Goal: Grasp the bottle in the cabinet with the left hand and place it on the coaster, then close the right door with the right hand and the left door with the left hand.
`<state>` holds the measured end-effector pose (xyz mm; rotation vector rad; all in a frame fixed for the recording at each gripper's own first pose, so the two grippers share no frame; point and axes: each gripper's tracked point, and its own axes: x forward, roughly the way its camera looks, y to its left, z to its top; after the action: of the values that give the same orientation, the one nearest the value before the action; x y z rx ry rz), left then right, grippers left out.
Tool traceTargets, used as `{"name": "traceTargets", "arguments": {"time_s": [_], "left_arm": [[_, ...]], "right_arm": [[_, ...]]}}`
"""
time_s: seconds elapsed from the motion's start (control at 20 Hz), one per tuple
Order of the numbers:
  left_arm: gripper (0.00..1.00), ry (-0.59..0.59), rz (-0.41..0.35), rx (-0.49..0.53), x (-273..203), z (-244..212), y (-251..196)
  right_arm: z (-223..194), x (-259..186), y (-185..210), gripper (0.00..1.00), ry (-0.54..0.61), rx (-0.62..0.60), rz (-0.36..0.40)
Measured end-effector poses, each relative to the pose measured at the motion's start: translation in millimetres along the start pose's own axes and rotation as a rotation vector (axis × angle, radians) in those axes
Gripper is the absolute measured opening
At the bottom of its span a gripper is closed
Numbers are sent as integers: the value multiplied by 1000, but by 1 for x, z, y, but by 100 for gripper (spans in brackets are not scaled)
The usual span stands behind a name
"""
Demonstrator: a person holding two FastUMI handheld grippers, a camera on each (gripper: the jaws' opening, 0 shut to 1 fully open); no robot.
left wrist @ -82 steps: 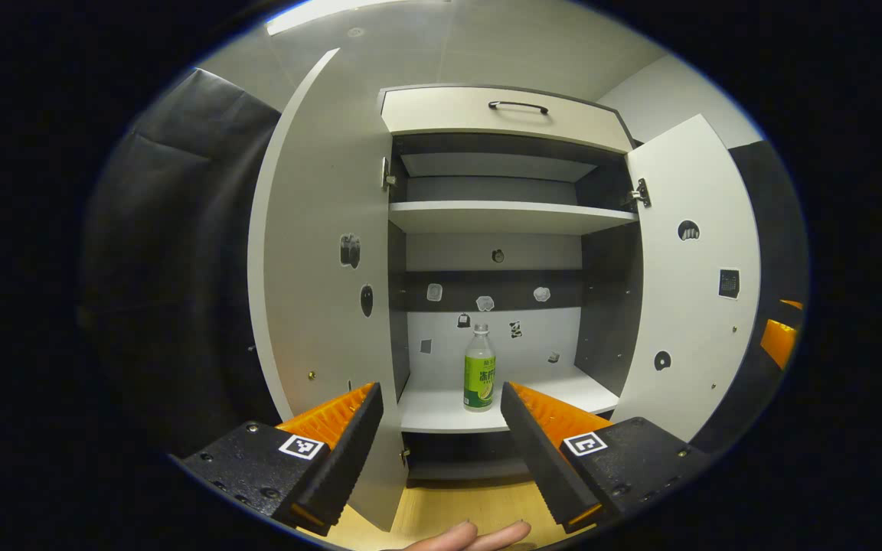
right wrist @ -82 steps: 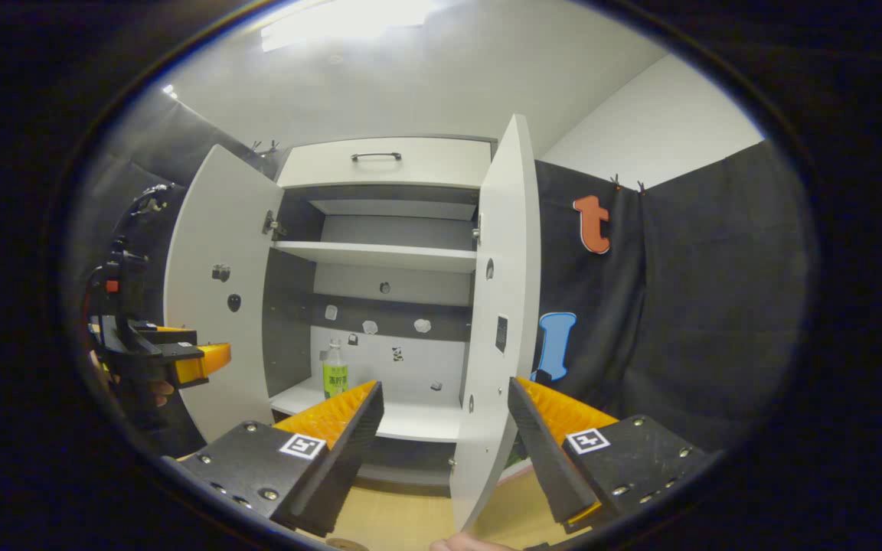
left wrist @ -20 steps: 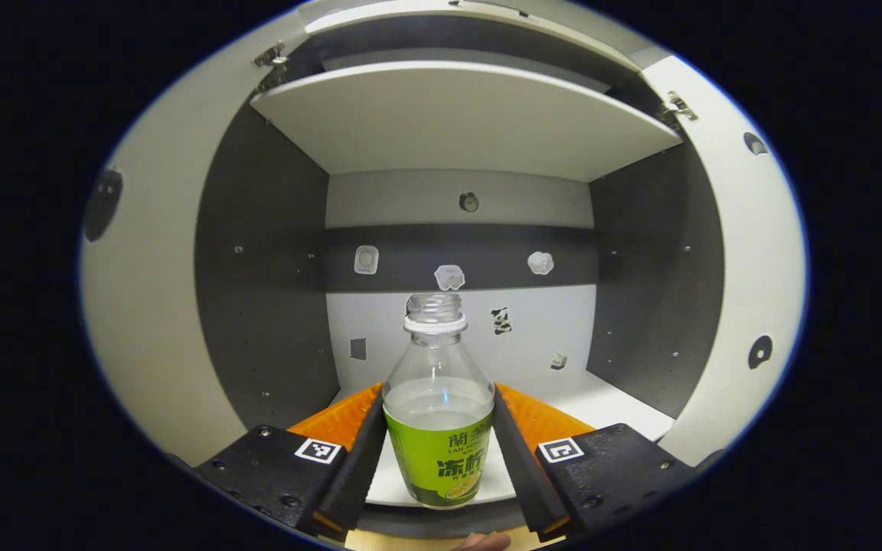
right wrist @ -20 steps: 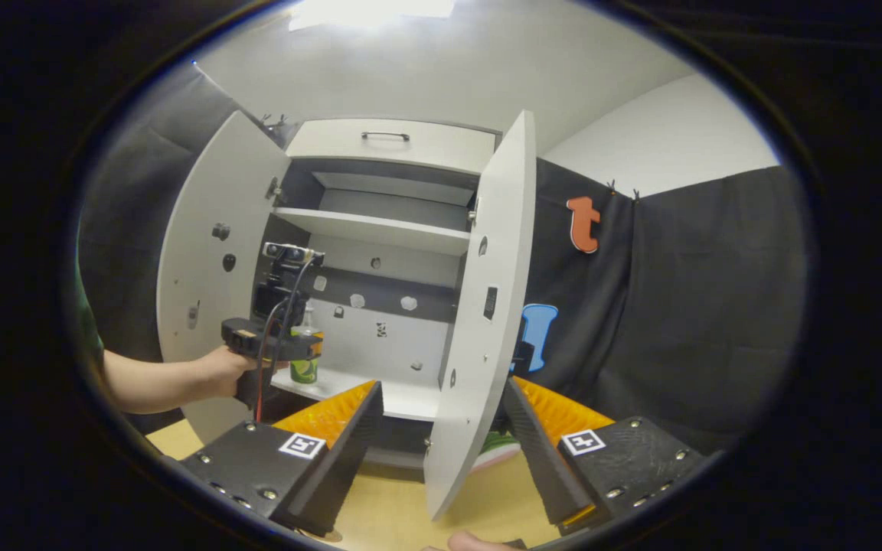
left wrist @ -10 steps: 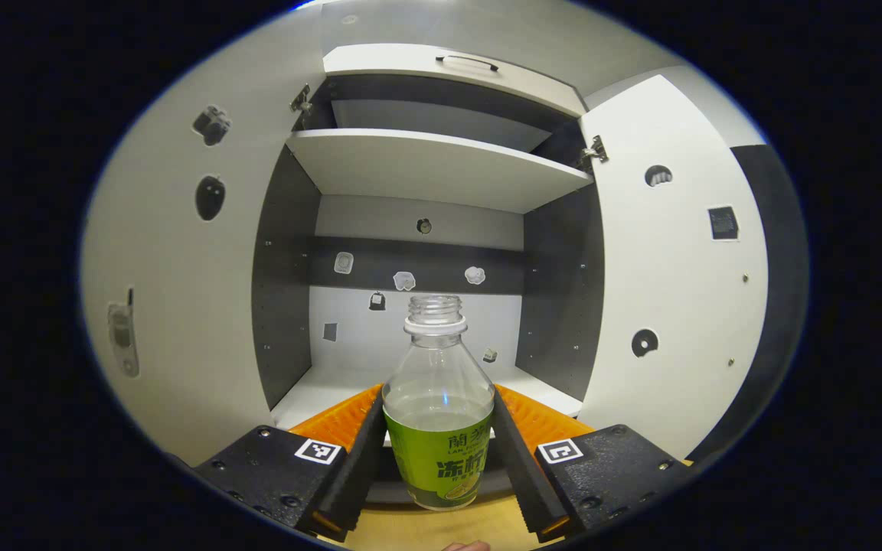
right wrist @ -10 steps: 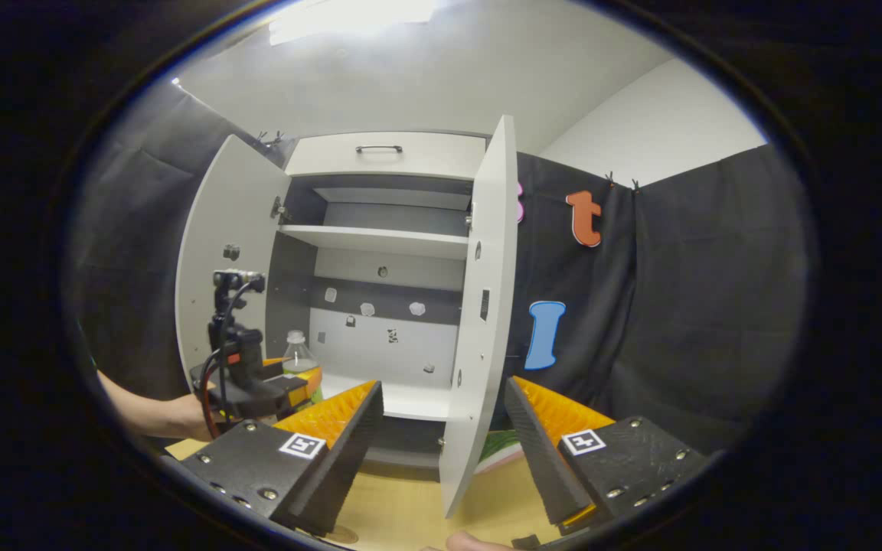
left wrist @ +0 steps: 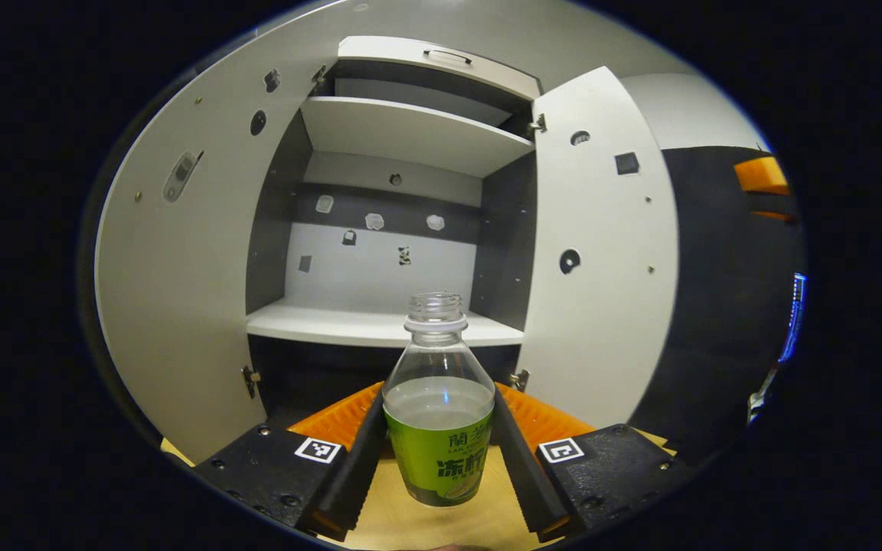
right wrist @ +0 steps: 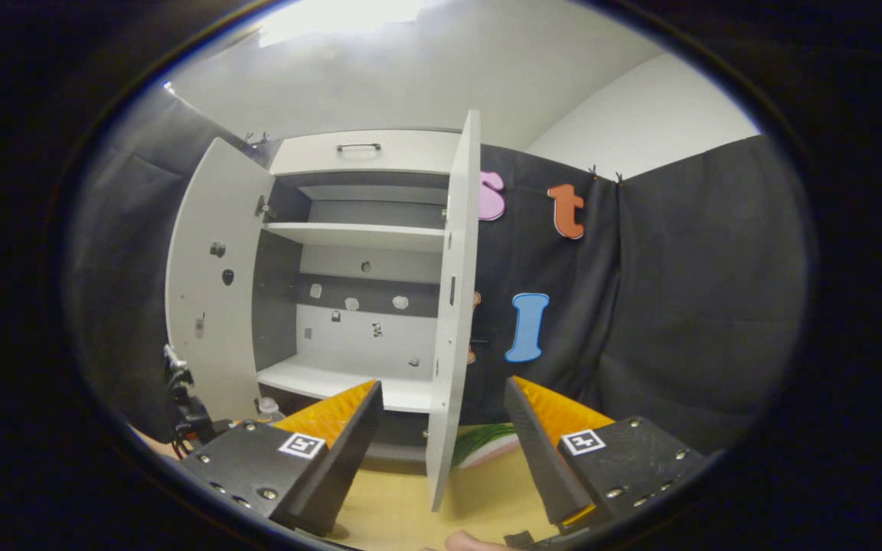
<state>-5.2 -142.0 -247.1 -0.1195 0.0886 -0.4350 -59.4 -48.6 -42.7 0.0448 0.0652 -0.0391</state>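
Note:
A clear uncapped bottle [left wrist: 439, 428] with a green label and some liquid stands upright between my left gripper's fingers. My left gripper [left wrist: 437, 392] is shut on it, in front of the cabinet and just above the wooden table [left wrist: 410, 524]. The lower shelf [left wrist: 380, 325] lies bare behind the bottle. Both doors stand wide: the left door [left wrist: 173, 291] and the right door [left wrist: 602, 268]. My right gripper [right wrist: 442, 386] is open and holds nothing; it faces the right door's [right wrist: 452, 306] edge. In the right gripper view the bottle's neck [right wrist: 267, 409] and the left gripper [right wrist: 184, 425] peek out low at left.
The cabinet has an upper shelf [left wrist: 410, 134] and a top drawer with a handle [right wrist: 358, 146]. A green and pink flat object [right wrist: 487, 444] lies on the table behind the right door. Black cloth walls flank the cabinet.
My left gripper closed on the bottle on the shelf, then drew it out of the cabinet and down over the table. The right gripper stays open and has shifted only slightly.

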Motion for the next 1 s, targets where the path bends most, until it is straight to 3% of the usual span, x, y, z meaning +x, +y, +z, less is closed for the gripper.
{"name": "traceTargets", "arguments": {"time_s": [0.4, 0.65, 0.85, 1.0], "left_arm": [[78, 148, -116, 21, -44, -122, -37], [80, 158, -137, 41, -41, -148, -42], [79, 207, -130, 50, -47, -177, -39], [80, 233, -132, 45, -59, -191, -35]], "right_arm": [[-57, -15, -24, 96, 29, 37, -21], [-88, -21, -37, 95, 89, 86, -52], [-90, -16, -56, 97, 92, 81, -107], [-81, -10, -60, 95, 90, 110, -107]]}}
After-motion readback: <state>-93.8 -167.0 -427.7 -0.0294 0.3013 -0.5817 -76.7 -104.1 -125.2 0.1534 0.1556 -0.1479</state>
